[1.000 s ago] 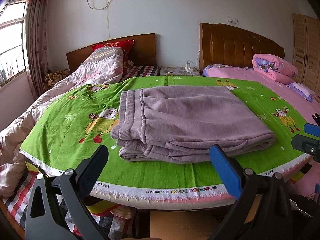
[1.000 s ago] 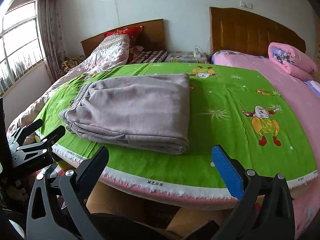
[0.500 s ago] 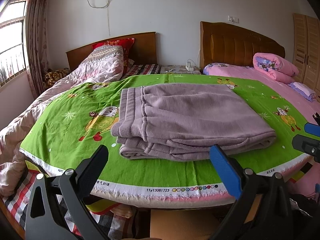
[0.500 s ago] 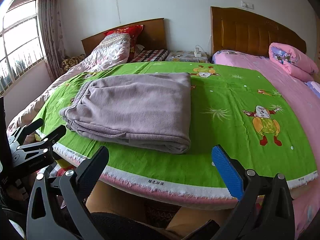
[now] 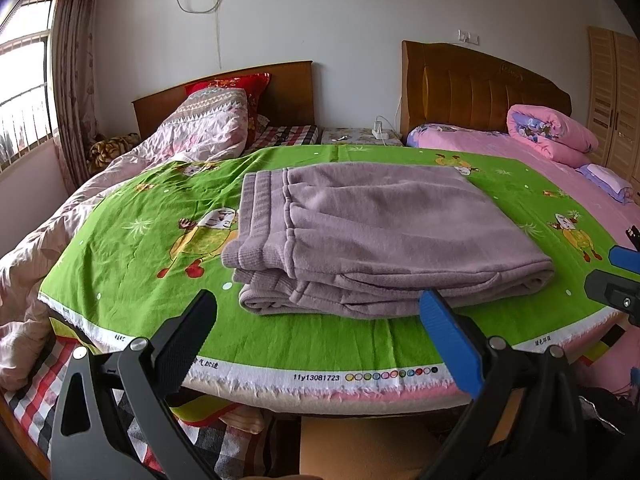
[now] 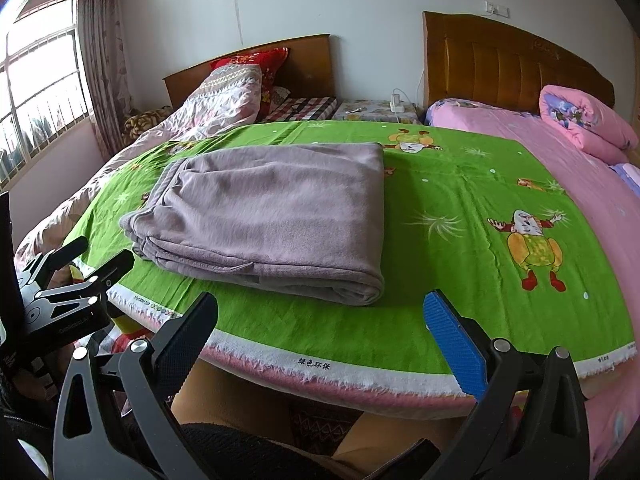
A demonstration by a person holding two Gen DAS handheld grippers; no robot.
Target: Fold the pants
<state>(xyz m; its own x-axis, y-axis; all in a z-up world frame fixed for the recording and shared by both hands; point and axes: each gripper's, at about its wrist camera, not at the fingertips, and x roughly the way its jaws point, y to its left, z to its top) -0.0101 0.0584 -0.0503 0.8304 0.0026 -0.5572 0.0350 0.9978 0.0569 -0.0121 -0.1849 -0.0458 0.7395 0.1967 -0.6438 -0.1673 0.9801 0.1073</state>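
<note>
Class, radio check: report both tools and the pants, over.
Left tool open, empty, short of the bed edge. Right tool open, empty. Pants folded flat on green sheet, untouched. Nothing in the way.

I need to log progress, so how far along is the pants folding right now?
Done: the purple pants lie in a neat layered rectangle on the green sheet, waistband at the left. In hand: nothing; the left gripper and right gripper are both open, short of the cloth. Left: apparently nothing, perhaps a final smoothing.
</note>
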